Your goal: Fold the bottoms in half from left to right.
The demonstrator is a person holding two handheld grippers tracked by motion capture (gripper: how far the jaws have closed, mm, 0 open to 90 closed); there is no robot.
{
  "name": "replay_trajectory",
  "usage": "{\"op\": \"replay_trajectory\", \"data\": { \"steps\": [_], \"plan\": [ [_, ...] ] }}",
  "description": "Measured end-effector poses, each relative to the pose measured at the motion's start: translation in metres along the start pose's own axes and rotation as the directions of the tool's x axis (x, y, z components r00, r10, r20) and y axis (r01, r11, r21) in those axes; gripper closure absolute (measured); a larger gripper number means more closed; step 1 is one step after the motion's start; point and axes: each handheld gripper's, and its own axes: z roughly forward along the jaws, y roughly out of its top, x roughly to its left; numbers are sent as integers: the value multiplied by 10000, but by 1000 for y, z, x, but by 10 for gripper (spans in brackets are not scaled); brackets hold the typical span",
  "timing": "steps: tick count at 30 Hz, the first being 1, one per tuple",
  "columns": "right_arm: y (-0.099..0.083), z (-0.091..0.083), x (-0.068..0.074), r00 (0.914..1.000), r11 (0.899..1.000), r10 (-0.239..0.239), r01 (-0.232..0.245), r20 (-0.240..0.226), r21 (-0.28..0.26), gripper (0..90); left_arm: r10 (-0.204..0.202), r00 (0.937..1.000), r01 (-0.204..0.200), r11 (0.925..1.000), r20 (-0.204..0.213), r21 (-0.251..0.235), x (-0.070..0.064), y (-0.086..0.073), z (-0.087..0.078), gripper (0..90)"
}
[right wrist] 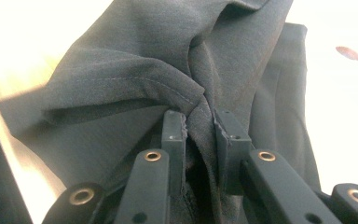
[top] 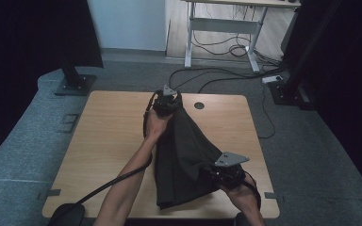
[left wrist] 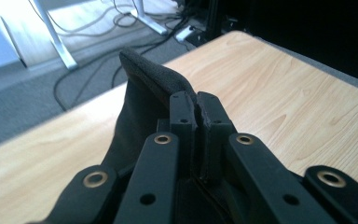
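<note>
A dark grey cloth garment (top: 184,155) is stretched above the wooden table (top: 113,136) between both grippers. My left gripper (top: 166,104) is at the far middle of the table, shut on the cloth's upper end. In the left gripper view the jaws pinch a thick folded edge of the cloth (left wrist: 154,77), with my left gripper (left wrist: 196,100) closed tight. My right gripper (top: 221,173) is near the front right, shut on a bunched hem. The right gripper view shows my right gripper (right wrist: 199,122) clamping gathered cloth (right wrist: 168,60).
A round cable hole (top: 199,105) sits in the table near the far edge, right of the left gripper. A black stand base (top: 73,84) is beyond the table's far left corner. Cables (top: 217,77) and a desk frame (top: 221,28) lie on the floor behind.
</note>
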Motion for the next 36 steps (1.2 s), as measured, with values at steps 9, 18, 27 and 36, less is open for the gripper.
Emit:
{"op": "replay_trajectory", "data": {
  "steps": [9,18,27,36],
  "plan": [
    [-29,20,-12,9995,9982,311,-314,59,512,762,-567,9982,554,9966,190,617,1,-29,38,846],
    [-57,40,-20,9958,9889,913,-920,113,1170,756,-306,9993,336,9883,-224,1490,-6,-51,64,835],
    [-63,50,-18,9960,9863,888,-891,85,1391,752,-640,9971,698,9845,-413,1609,-3,-57,68,707],
    [-66,51,-17,9965,9872,823,-831,117,1361,742,-1183,9923,1206,9904,-378,669,12,-43,34,414]
  ]
}}
